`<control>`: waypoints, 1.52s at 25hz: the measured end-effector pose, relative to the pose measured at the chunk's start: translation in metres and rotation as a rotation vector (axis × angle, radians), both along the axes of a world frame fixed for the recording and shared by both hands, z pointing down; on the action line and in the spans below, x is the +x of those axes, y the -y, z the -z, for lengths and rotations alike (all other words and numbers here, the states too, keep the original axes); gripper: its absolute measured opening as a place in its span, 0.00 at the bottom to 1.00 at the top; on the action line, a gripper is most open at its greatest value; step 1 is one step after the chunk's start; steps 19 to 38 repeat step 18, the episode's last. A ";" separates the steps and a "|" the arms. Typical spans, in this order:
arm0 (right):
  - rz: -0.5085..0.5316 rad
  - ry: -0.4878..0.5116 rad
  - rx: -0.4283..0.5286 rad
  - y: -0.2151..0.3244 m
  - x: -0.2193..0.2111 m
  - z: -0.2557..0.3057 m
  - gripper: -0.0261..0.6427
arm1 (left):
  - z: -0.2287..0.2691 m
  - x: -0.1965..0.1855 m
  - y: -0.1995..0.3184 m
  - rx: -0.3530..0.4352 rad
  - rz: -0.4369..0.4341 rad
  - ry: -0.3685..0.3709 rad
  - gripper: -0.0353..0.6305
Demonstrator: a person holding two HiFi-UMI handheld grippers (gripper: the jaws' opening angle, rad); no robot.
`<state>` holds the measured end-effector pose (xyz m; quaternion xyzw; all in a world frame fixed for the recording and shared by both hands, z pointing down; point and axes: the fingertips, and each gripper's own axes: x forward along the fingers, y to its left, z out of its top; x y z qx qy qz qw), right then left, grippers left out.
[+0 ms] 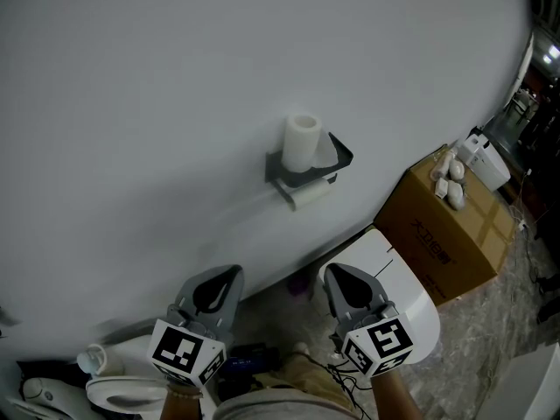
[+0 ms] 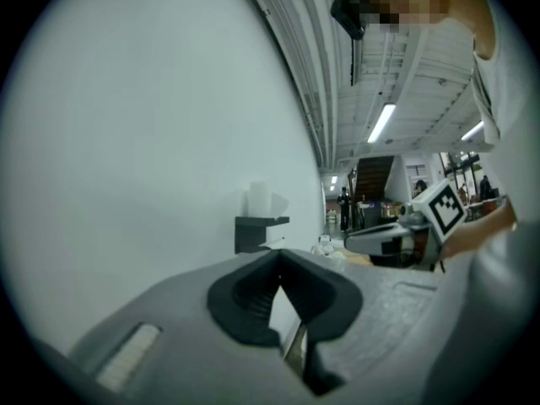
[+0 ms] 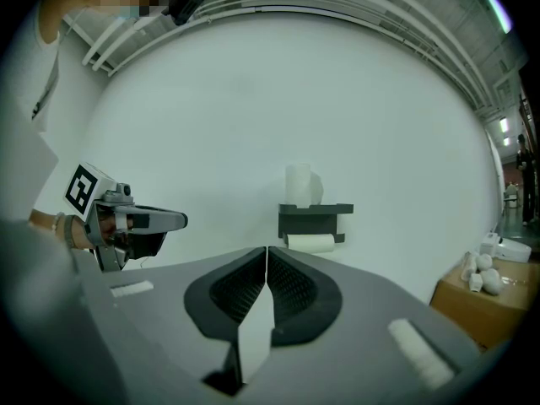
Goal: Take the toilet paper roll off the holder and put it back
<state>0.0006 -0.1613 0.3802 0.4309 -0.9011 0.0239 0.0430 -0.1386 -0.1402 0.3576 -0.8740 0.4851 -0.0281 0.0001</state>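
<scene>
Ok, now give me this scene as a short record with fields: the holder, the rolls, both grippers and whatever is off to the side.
holder: dark bracket fixed to the white wall
upright roll: white, standing on end on the holder's top shelf
hung roll: white, lying level under the shelf
left gripper: jaws together, nothing between them, well short of the holder
right gripper: jaws together, nothing between them, facing the holder from a distance
cardboard box: brown, on the floor right of the holder, small white items on top
</scene>
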 end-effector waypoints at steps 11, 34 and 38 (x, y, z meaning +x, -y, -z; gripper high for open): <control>0.003 -0.007 0.011 -0.002 0.001 0.004 0.05 | 0.000 0.005 0.002 0.005 -0.009 0.002 0.05; 0.009 -0.011 0.019 -0.004 0.002 0.008 0.05 | 0.004 0.005 0.000 0.006 -0.005 -0.003 0.05; 0.009 -0.011 0.019 -0.004 0.002 0.008 0.05 | 0.004 0.005 0.000 0.006 -0.005 -0.003 0.05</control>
